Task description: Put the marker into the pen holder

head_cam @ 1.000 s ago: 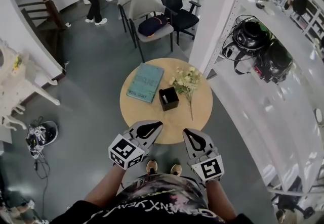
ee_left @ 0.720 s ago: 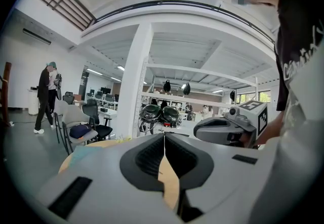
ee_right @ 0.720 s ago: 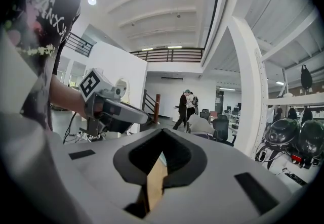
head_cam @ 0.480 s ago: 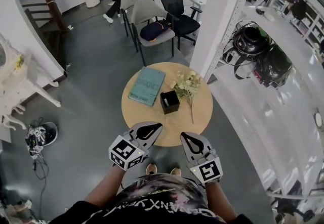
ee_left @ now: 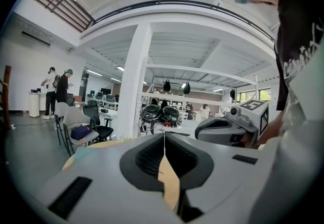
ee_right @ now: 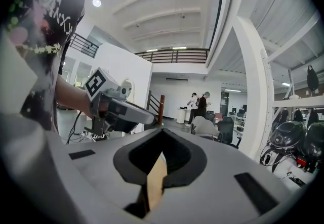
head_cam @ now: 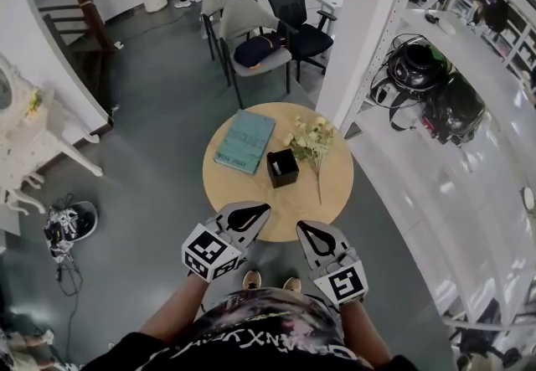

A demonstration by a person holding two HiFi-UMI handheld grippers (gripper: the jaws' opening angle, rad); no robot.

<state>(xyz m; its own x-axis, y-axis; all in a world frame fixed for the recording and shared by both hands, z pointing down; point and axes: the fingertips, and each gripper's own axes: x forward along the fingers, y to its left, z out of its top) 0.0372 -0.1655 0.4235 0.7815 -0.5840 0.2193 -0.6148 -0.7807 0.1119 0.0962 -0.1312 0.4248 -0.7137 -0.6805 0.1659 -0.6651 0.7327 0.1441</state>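
Hovering at the round table's (head_cam: 239, 193) six o'clock edge, the left gripper (head_cam: 263, 209) and right gripper (head_cam: 301, 226) are both closed, empty. The pen holder (head_cam: 282, 167) stands at their twelve o'clock.

Matt wood, dull plastic
Table (head_cam: 247, 198) of pale matt wood; pen holder (head_cam: 282, 167) matt black (plastic, by its look); book (head_cam: 244, 141) cover dull teal; floor (head_cam: 151, 152) smooth grey, faintly glossy
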